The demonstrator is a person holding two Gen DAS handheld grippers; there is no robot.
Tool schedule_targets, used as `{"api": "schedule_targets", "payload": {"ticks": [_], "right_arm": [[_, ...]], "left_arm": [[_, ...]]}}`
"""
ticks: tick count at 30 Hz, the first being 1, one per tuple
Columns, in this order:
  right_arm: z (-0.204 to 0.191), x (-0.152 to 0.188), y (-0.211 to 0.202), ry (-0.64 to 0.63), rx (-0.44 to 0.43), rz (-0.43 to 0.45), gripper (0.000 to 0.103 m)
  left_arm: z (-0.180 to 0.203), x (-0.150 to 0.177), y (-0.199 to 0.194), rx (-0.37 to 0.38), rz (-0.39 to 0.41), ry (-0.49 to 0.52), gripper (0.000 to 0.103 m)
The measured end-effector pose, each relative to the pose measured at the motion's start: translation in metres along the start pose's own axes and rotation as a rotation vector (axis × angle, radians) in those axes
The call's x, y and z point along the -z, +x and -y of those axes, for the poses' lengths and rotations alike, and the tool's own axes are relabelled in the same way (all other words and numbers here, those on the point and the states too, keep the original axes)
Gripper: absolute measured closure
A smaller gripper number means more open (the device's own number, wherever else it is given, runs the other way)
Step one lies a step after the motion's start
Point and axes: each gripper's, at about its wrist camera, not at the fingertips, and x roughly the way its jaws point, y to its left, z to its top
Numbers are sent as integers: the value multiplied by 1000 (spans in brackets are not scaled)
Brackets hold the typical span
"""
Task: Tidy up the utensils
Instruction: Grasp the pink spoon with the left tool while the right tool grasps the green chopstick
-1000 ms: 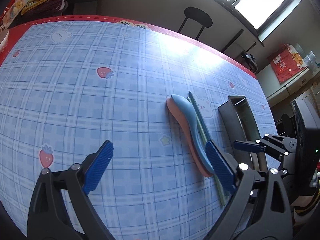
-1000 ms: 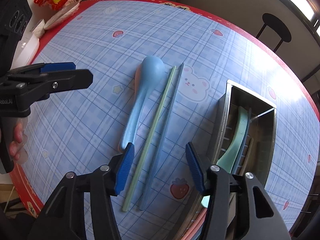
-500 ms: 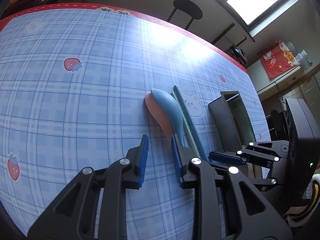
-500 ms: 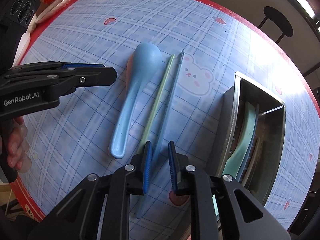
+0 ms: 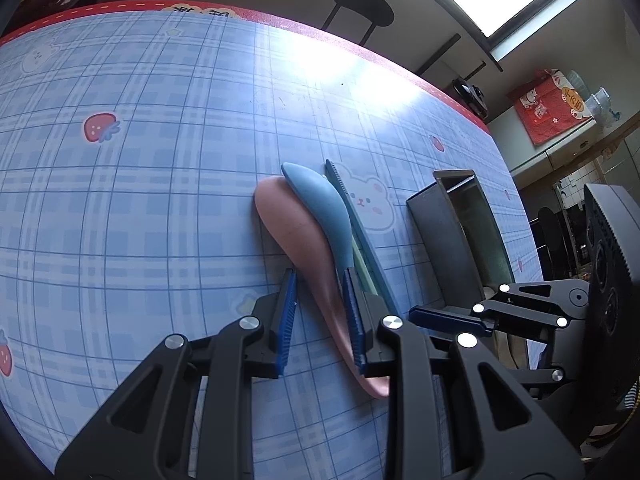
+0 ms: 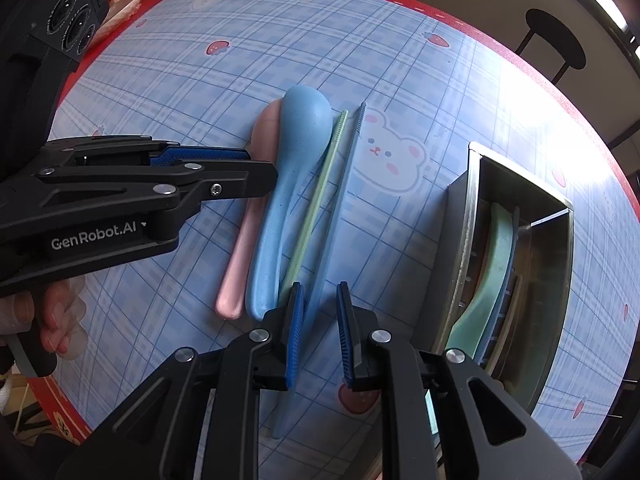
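Picking-up step: left gripper [image 5: 320,312] jaws narrowed around the pink spoon [image 5: 308,248] handle, lower centre; right gripper [image 6: 318,332] jaws narrowed around the blue chopstick [image 6: 336,208]; pad contact unclear on both. Next: lift, carry to metal holder [image 6: 460,240], right of frame.

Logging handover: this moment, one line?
left gripper: fingers just closing, pink spoon between, not clamped | right gripper: fingers just closing, blue chopstick between, not clamped
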Motion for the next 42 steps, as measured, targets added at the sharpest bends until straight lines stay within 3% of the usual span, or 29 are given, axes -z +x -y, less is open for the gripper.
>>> {"api": "schedule_targets", "payload": {"ticks": [6,12,24,34,42], "right_arm": [[2,2,-2,6,0,5,87],[2,2,-2,11,-2,6,87],[3,10,-4,41,-7,15,91],[11,7,-2,83,-13,19,93],[5,8,-2,85,-8,-13,94]], "left_arm": [[6,-6,6,-5,10,17,77],[6,-5,5,14,10,15,89],[22,26,3,-26,-30,133,86],[18,42,-4,-42,-20,118,87],[-16,71,-37,-70,-7,62,87]]}}
